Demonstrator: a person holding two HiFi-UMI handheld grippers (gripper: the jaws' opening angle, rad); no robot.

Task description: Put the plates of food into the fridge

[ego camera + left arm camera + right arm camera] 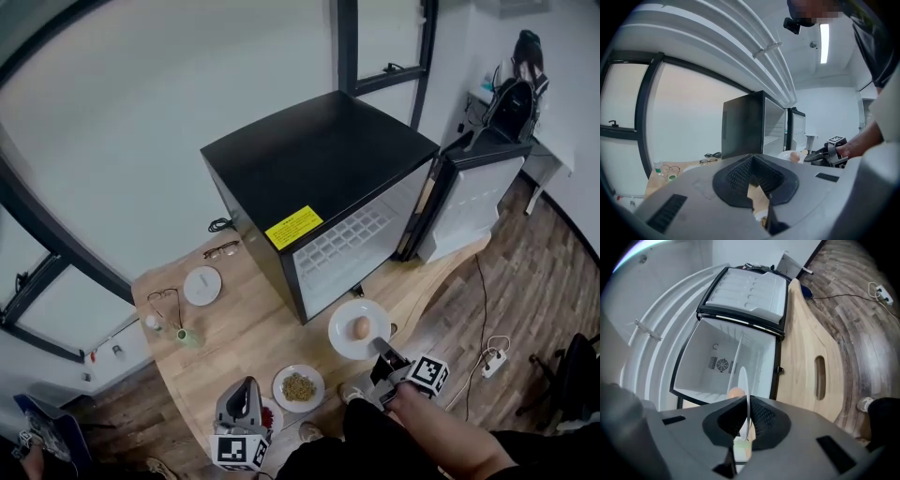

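1. The right claw [382,349], at the end of an outstretched forearm, is clamped on the rim of a white plate [343,341] carrying an egg [361,326]. It holds the plate level before the open fridge [319,178].
2. The left claw [248,384], jaws together and empty, hovers over the table [244,319] just beside a second plate of food [299,386].

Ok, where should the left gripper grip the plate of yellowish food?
Probably the bare rim of the plate of yellowish food, at the person's side, left gripper coming in low and nearly level. It lies flat on the table with food in the middle, so only the thin edge gives a pinch.
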